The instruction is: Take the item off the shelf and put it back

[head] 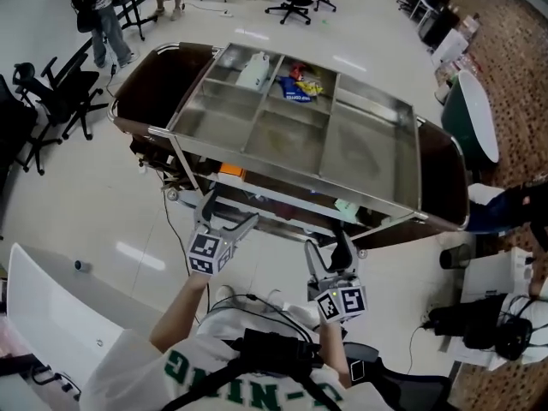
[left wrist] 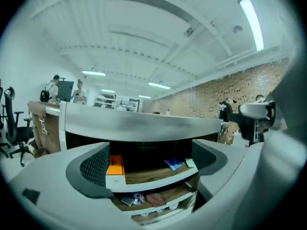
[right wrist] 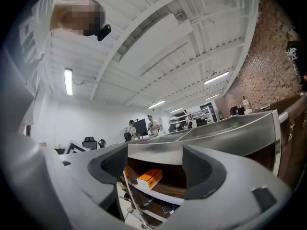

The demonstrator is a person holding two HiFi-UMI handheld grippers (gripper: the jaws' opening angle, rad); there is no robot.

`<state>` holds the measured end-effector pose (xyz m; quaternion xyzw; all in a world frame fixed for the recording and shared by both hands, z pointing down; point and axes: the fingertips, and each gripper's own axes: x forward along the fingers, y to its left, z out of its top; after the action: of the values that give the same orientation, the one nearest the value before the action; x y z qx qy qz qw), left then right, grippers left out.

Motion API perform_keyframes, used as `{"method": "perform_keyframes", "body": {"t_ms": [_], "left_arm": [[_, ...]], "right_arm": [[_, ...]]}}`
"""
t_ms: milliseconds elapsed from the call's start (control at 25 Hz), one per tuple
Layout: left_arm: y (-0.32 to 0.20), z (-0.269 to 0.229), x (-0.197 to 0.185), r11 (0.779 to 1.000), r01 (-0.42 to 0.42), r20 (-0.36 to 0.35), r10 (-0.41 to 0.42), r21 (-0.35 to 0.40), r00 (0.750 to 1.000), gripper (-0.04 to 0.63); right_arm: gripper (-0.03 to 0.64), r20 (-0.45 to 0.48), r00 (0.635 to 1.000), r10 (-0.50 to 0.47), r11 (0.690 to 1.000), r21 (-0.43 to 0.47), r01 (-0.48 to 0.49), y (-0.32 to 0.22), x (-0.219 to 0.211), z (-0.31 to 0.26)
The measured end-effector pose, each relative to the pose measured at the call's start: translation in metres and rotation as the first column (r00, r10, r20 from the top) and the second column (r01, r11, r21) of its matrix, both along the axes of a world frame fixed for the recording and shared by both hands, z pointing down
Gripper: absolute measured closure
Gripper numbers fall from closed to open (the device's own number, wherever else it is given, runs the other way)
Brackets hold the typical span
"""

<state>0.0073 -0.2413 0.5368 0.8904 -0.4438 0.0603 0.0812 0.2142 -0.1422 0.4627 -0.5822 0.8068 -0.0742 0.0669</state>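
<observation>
Left gripper (head: 229, 214) is held up in front of the cart (head: 370, 148), and its two jaws are wide apart. Nothing is between them. Right gripper (head: 330, 245) is next to it, a bit lower in the head view. Its jaws are wide apart too, and they hold nothing.

The orange box (left wrist: 114, 166) sits on the top shelf (left wrist: 153, 175) of the cart, under the shiny metal tray. It is at the left end of that shelf. No gripper touches it. A small blue packet (left wrist: 175, 164) lies on the same shelf, more to the right. Some little things lie on the shelf below, but they are too blurry to name.

Up in the tray there is a white bottle (head: 254, 71) and some bright snack bags (head: 300, 88) in the far boxes. The near boxes show only bare metal.
</observation>
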Motion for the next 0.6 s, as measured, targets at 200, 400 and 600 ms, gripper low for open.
{"method": "perform_keyframes", "body": {"t_ms": [200, 400, 600], "left_arm": [[0.048, -0.069, -0.011, 0.991, 0.017, -0.028, -0.014, 0.134, 1.000, 0.071], [0.069, -0.105, -0.020, 0.971, 0.036, 0.021, -0.042, 0.238, 0.999, 0.099], [0.068, -0.109, -0.023, 0.963, 0.074, -0.001, -0.076, 0.258, 0.997, 0.100]], "right_arm": [[0.252, 0.014, 0.998, 0.059, 0.997, 0.050, -0.060, -0.004, 0.019, -0.018], [0.291, -0.027, 0.999, 0.034, 0.995, 0.098, -0.031, -0.002, 0.017, -0.037], [0.301, -0.097, 0.995, 0.000, 0.993, 0.116, 0.011, -0.002, 0.005, -0.041]]}}
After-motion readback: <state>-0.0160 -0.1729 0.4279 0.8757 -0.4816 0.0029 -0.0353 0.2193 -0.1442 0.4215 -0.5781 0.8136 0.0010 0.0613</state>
